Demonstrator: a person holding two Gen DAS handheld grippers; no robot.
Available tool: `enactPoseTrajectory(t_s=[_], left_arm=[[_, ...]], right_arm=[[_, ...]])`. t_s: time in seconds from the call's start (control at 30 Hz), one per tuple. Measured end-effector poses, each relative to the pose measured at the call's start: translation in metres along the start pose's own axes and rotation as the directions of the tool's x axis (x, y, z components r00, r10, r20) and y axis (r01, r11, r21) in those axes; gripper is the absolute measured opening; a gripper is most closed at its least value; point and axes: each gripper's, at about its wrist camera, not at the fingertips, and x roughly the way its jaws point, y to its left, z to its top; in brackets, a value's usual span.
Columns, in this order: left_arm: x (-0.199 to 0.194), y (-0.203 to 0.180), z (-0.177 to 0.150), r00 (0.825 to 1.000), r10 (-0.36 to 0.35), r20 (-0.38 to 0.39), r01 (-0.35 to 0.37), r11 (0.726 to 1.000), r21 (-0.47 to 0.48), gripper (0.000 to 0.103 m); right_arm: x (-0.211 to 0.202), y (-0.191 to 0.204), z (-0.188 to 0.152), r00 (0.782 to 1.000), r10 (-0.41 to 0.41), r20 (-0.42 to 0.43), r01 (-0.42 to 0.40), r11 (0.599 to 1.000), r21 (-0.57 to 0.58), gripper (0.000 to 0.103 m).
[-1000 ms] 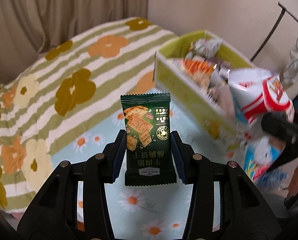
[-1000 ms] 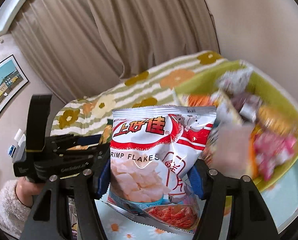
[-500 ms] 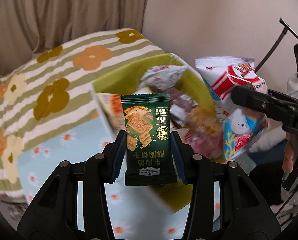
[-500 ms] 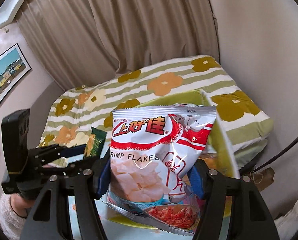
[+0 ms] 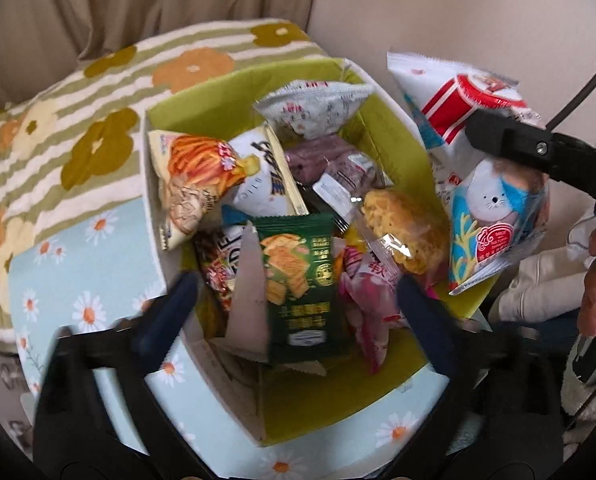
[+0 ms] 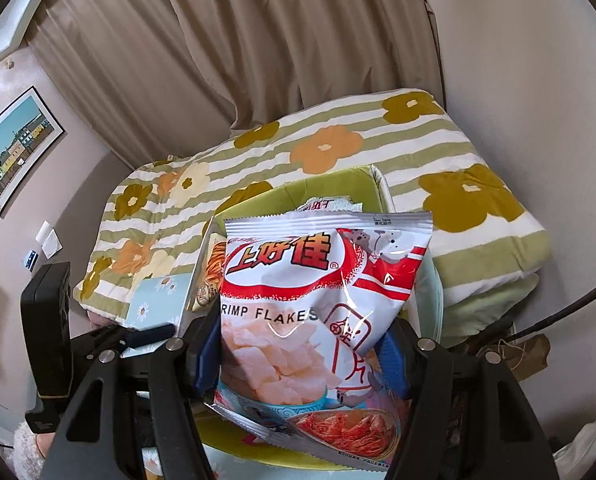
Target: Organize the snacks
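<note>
In the left wrist view my left gripper (image 5: 298, 292) is open, its fingers spread wide over a green-lined box (image 5: 337, 400) full of snack packets. The dark green cracker packet (image 5: 298, 284) lies loose between the fingers, in the box, against a cardboard divider. My right gripper (image 6: 299, 352) is shut on a white and red shrimp flakes bag (image 6: 317, 300) and holds it above the same box (image 6: 329, 184). That bag (image 5: 485, 184) shows in the left wrist view at the box's right side.
The box sits on a light blue daisy-print cloth (image 5: 78, 280) on a bed with a green-striped flower blanket (image 5: 78, 120). Beige curtains (image 6: 258, 60) and a wall stand behind. A framed picture (image 6: 14, 148) hangs at left.
My left gripper has opened and let go of the green cracker packet, which now lies in the box. Both grippers moved closer over the box. The right gripper still holds the shrimp flakes bag.
</note>
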Motion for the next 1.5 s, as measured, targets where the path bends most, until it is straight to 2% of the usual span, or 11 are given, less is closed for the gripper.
enactPoseTrajectory(t_s=[0.23, 0.43, 0.5, 0.57, 0.6, 0.73, 0.9, 1.1, 1.3, 1.4, 1.5], left_arm=[[-0.018, 0.016, -0.013, 1.0, 0.027, 0.016, -0.026, 0.998, -0.054, 0.102], [-0.031, 0.027, -0.015, 0.998, 0.047, 0.044, -0.043, 0.995, -0.087, 0.102], [-0.034, 0.028, -0.015, 0.997, 0.055, 0.052, -0.05, 0.994, -0.092, 0.102], [-0.036, 0.029, -0.017, 0.996, 0.067, 0.055, -0.061, 0.993, -0.098, 0.102], [-0.037, 0.03, -0.018, 0.996, 0.074, 0.056, -0.068, 0.992, -0.101, 0.102], [-0.044, 0.031, -0.023, 0.992, 0.11, 0.063, -0.101, 0.987, -0.124, 0.102], [-0.053, 0.033, -0.028, 0.988, 0.133, 0.073, -0.12, 0.979, -0.162, 0.102], [-0.086, 0.034, -0.038, 0.979, 0.154, 0.132, -0.128, 0.974, -0.188, 0.102], [-0.147, 0.034, -0.057, 0.949, 0.205, 0.241, -0.157, 0.966, -0.203, 0.102], [-0.185, 0.033, -0.074, 0.924, 0.225, 0.309, -0.165, 0.964, -0.209, 0.102], [-0.22, 0.03, -0.091, 0.887, 0.272, 0.373, -0.201, 0.955, -0.218, 0.102]], right_arm=[[0.004, 0.008, 0.009, 1.0, 0.003, -0.001, -0.003, 0.999, -0.054, 0.061], [0.027, 0.019, 0.018, 0.999, -0.008, -0.051, 0.002, 0.994, -0.107, 0.062], [0.035, 0.023, 0.021, 0.999, -0.011, -0.051, 0.005, 0.992, -0.128, 0.071], [0.04, 0.024, 0.024, 0.998, -0.034, -0.058, 0.025, 0.989, -0.142, 0.098], [0.039, 0.025, 0.024, 0.997, -0.041, -0.067, 0.031, 0.989, -0.143, 0.1], [0.021, 0.022, 0.021, 0.998, -0.056, -0.03, 0.051, 0.99, -0.134, 0.1], [0.018, 0.025, 0.011, 0.995, -0.09, -0.034, 0.082, 0.98, -0.183, 0.1], [-0.009, 0.043, 0.002, 0.996, -0.082, 0.024, 0.086, 0.978, -0.191, 0.1], [-0.063, 0.078, -0.012, 0.986, -0.09, 0.143, 0.12, 0.969, -0.217, 0.1], [-0.093, 0.1, -0.024, 0.974, -0.098, 0.206, 0.145, 0.963, -0.228, 0.1], [-0.117, 0.123, -0.043, 0.958, -0.123, 0.259, 0.184, 0.956, -0.23, 0.101]])
